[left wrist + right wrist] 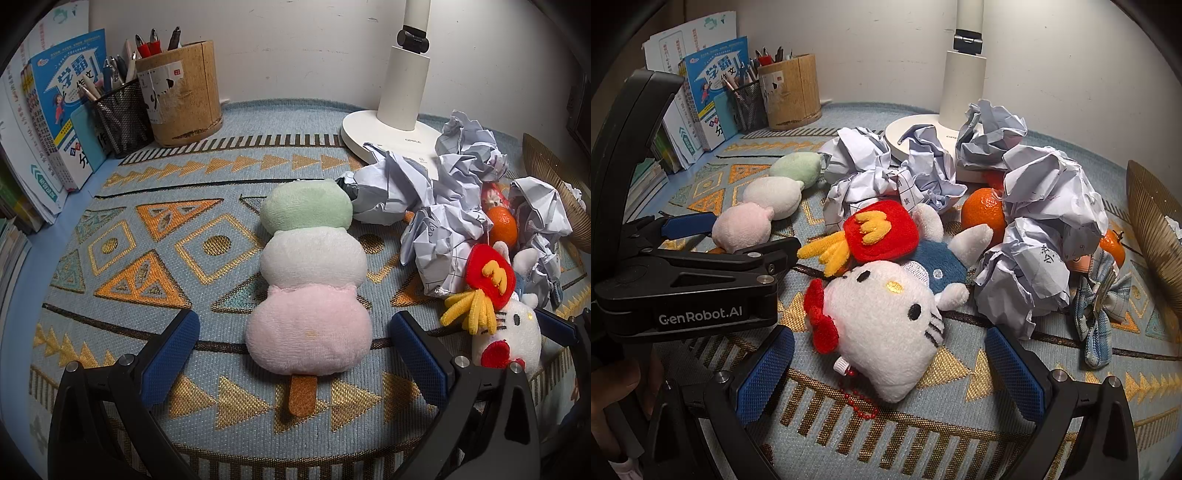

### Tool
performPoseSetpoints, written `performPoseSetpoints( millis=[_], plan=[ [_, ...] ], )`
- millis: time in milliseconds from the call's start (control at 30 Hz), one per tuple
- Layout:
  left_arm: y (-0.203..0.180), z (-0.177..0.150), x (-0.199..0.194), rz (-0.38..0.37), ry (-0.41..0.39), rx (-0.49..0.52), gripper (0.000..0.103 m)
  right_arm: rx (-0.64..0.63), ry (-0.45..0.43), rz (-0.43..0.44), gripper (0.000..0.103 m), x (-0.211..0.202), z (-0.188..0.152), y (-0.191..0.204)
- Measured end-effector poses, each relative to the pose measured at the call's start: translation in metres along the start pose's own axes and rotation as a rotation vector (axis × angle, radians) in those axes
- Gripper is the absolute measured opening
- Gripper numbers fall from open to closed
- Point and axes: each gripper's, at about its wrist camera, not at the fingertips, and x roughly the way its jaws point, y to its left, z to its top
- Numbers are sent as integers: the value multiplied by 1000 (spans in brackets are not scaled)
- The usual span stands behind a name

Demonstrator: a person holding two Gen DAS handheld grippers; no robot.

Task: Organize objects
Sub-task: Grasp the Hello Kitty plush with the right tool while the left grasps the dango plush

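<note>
Left wrist view: patterned tabletop cloth [147, 229] fills the scene, blue with gold triangles.
Lamp: white base [373, 129] at the back, crumpled paper balls [439, 206] heaped against it and spilling to the right.
Holders: wooden pen pot [184, 92] and black mesh cup [122, 118] side by side at the back left, books [66, 107] beside them.
Dango plush: green, white and pink toy [310, 277] lying flat, its stick end pointing at the camera.
Cat plush: white doll with red bow [882, 325] on its back (fries pouch on top), touching the paper heap.
Oranges: one [984, 214] tucked among the paper, another [1113, 251] further right.
Left gripper [295, 350]: jaws spread wide, straddling the pink end, holding nothing.
Right gripper [890, 369]: jaws spread wide either side of the cat's head, nothing pinched.
</note>
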Motion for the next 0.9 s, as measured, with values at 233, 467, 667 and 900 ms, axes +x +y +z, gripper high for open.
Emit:
performPoseSetpoints(
  millis=[233,467,667,900],
  plan=[
    [-1,1,0,0,0,0,103,3,-1,2,103,-2,-1,-2],
    [-1,1,0,-1,-1,0,103,2,0,1,103,-2,-1,-3],
    [-2,1,1,-1,-1,1,103,0,-1,-2,103,-2,-1,-3],
    [-2,2,0,-1,-1,4,103,12,-4,-5,103,-4,-2,-6]
  ],
)
